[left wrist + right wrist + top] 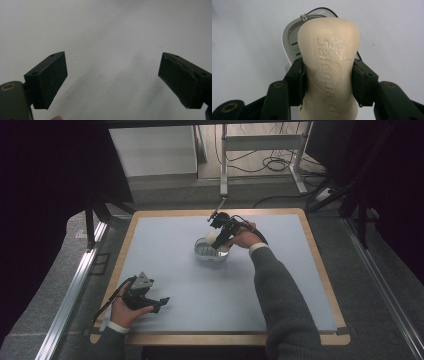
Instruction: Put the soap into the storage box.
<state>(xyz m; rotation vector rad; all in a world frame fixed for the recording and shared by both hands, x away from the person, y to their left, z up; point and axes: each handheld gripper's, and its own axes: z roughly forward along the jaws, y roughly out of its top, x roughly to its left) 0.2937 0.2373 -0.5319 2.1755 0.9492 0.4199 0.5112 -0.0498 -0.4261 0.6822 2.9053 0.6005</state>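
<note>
A cream bar of soap (329,67) with raised lettering is clamped at its narrow waist between the two black pads of my right gripper (328,83). In the high view that gripper (220,239) hangs just above a white soap dish (204,251) near the middle of the blue mat, with the pale soap (212,238) at its tip. The dish (290,43) shows behind the soap, with slots in its grey inner tray. My left gripper (161,303) rests low at the mat's front left; its jaws (112,80) stand wide apart over bare mat with nothing between them.
The blue mat (280,270) covers a wooden table (320,338) with a raised rim. Metal rails run along both sides of the table. A desk frame (260,150) and cables lie on the floor beyond the far edge.
</note>
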